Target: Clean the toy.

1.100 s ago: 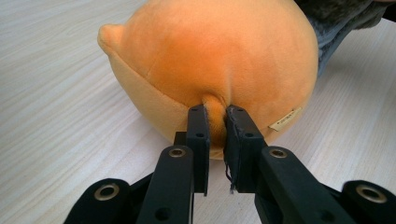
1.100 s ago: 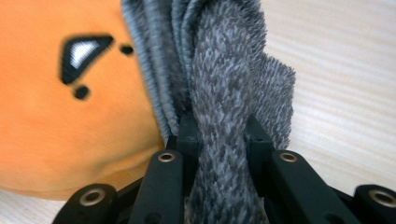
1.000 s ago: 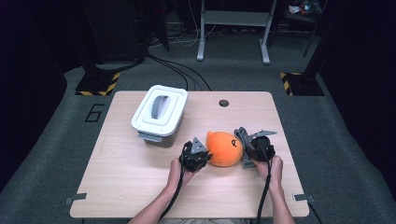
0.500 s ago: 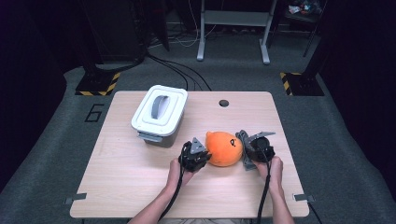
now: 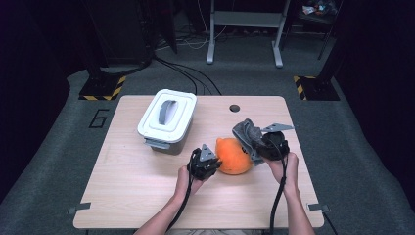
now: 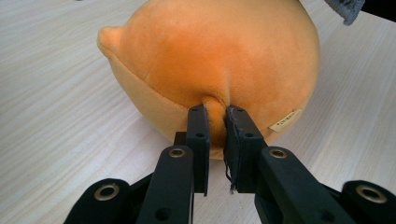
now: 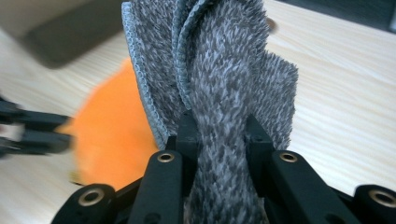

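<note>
Up goes your right gripper (image 5: pixel 258 142), and the grey cloth (image 5: pixel 246 133) clamped between its jaws lifts off the orange plush toy (image 5: pixel 234 156). Take that toy as the middle: the wooden table (image 5: pixel 147 196) lies under it, and the white box with a grey handle (image 5: pixel 167 119) sits well to its left and farther back. Your left gripper (image 5: pixel 209 161) touches the toy's left side, with its jaws squeezed tight on a small pinch of the orange fur.
</note>
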A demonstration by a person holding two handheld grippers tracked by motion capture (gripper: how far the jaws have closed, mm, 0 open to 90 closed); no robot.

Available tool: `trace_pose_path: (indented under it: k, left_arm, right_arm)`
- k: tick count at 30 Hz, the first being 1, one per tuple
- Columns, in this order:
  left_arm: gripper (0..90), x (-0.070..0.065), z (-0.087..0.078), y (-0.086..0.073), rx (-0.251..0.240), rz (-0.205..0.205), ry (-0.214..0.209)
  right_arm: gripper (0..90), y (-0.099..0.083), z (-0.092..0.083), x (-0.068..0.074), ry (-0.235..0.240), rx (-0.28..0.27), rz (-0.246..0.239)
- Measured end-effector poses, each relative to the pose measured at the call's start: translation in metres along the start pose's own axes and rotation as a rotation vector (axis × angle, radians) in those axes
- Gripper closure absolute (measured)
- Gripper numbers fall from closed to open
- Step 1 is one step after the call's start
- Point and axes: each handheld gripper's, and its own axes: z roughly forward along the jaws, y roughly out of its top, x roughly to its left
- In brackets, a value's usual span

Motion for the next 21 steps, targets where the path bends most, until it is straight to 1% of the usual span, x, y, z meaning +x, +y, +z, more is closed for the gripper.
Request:
trace_pose_path:
  k: [1,2,4,6,8,9,10,11,13,14,15,16,17,18,20,21]
  left_arm:
    - [80.2,0.0,0.0,0.0,0.0,0.0,-0.001]
    - [80.2,0.0,0.0,0.0,0.0,0.001,-0.001]
    - [80.1,0.0,0.0,0.001,0.001,0.002,-0.002]
    - [80.1,0.0,0.0,0.001,0.0,0.001,-0.002]
    - [80.1,-0.001,0.0,0.001,0.002,-0.004,-0.007]
    - [80.2,-0.001,0.0,0.001,0.003,0.005,-0.002]
    - [80.2,-0.001,0.0,0.001,0.003,0.007,-0.002]
    - [80.2,-0.001,0.0,0.002,0.002,0.007,-0.003]
    - [80.2,-0.001,0.0,0.002,-0.002,0.005,-0.003]
    - [80.2,-0.001,0.0,0.002,-0.002,0.007,-0.003]
    - [80.2,-0.002,0.001,0.002,-0.003,0.008,0.003]
    - [80.2,-0.002,0.001,0.002,-0.006,0.007,0.006]
    - [80.2,-0.002,0.001,0.002,-0.003,0.012,0.005]
    - [80.2,-0.002,0.001,0.002,-0.003,0.012,0.006]
    - [80.2,-0.002,0.001,0.003,-0.001,0.012,-0.001]
    - [80.2,-0.002,0.002,0.003,-0.002,0.012,-0.001]
  right_arm:
    - [73.3,0.003,0.001,0.004,0.009,-0.001,0.002]
    - [73.3,0.006,0.002,0.008,0.019,0.001,-0.021]
    - [73.2,0.013,0.009,0.021,0.031,0.015,-0.035]
    - [73.2,0.017,0.014,0.029,0.036,0.025,-0.05]
    - [73.1,0.021,0.019,0.036,0.048,0.033,-0.079]
    - [73.1,0.021,0.021,0.039,0.052,0.039,-0.083]
    - [73.1,0.023,0.025,0.043,0.059,0.047,-0.1]
    - [73.0,0.024,0.028,0.045,0.071,0.051,-0.111]
    - [73.0,0.024,0.031,0.049,0.076,0.059,-0.113]
    - [72.9,0.025,0.033,0.05,0.084,0.061,-0.124]
    - [72.8,0.025,0.035,0.052,0.089,0.065,-0.117]
    - [72.8,0.025,0.037,0.053,0.1,0.068,-0.119]
    - [72.7,0.025,0.039,0.053,0.104,0.072,-0.133]
    - [72.6,0.026,0.041,0.056,0.109,0.075,-0.121]
    - [72.5,0.025,0.046,0.057,0.118,0.085,-0.141]
    - [72.4,0.024,0.049,0.058,0.118,0.095,-0.135]
